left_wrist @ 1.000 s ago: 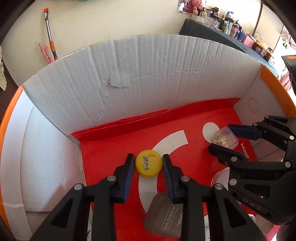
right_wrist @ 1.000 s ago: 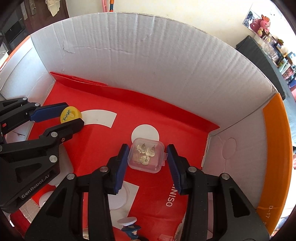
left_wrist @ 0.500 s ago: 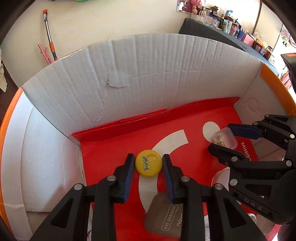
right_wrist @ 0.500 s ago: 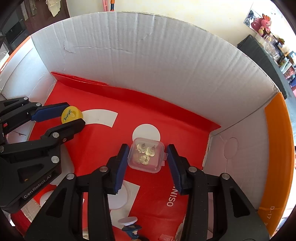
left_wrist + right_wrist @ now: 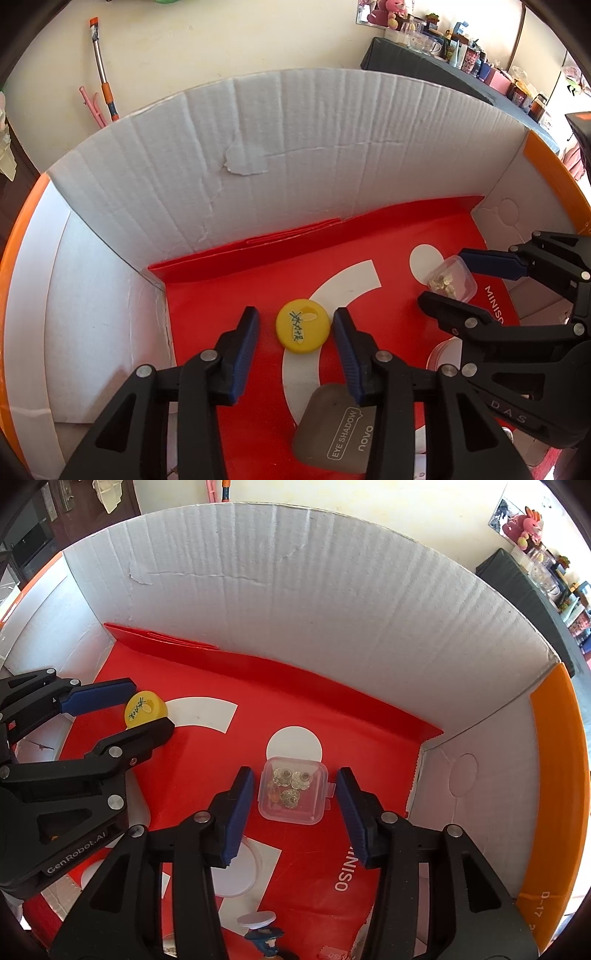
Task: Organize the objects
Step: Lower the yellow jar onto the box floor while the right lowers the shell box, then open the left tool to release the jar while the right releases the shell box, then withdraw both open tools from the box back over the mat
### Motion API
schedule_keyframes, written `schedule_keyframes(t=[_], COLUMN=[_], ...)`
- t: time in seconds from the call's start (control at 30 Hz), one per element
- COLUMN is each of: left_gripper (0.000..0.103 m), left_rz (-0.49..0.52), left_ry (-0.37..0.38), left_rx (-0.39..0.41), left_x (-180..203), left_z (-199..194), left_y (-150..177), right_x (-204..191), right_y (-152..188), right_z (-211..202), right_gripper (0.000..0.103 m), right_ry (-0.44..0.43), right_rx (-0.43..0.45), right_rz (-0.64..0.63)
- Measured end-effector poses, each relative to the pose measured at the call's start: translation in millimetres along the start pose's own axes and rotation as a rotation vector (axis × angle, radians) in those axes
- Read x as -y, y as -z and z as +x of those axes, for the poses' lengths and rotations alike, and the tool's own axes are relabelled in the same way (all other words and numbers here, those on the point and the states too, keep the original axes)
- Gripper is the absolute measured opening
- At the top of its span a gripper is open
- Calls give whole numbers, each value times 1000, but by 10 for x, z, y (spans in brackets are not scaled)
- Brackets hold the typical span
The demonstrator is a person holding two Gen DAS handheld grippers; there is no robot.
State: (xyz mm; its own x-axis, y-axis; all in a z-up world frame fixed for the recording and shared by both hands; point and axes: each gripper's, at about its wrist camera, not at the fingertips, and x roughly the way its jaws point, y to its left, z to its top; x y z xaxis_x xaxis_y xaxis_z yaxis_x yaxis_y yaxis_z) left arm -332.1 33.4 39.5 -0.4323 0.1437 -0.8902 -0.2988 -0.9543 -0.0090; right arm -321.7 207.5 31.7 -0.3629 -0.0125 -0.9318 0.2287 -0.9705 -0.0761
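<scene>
Inside the white cardboard box, on its red floor liner, a yellow round lid with dark scribbles lies flat between the released fingers of the left gripper, clear of both pads. Toward the box's right end, a small clear plastic case holding several metallic trinkets sits between the parted fingers of the right gripper, untouched. A grey eye shadow compact lies nearer the left camera.
</scene>
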Motion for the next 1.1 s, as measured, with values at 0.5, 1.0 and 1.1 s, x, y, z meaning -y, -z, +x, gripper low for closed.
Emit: schedule_keyframes(t=[0.5,1.0,1.1], left_gripper=[44,44,44], left_rz=[0,-10,-19], left_ry=[-10,-10,-1], left_rx=[43,140,168], left_x=[120,165,167], left_z=[-176,-716,-871], left_y=[-15,162,228], right_x=[17,6,-233], right_y=[34,199,267], right_z=[-161,-693,-836], right_gripper=[45,45,45], right_ry=[34,40,28], right_rx=[30,129,164], right_rz=[-11,-1,11])
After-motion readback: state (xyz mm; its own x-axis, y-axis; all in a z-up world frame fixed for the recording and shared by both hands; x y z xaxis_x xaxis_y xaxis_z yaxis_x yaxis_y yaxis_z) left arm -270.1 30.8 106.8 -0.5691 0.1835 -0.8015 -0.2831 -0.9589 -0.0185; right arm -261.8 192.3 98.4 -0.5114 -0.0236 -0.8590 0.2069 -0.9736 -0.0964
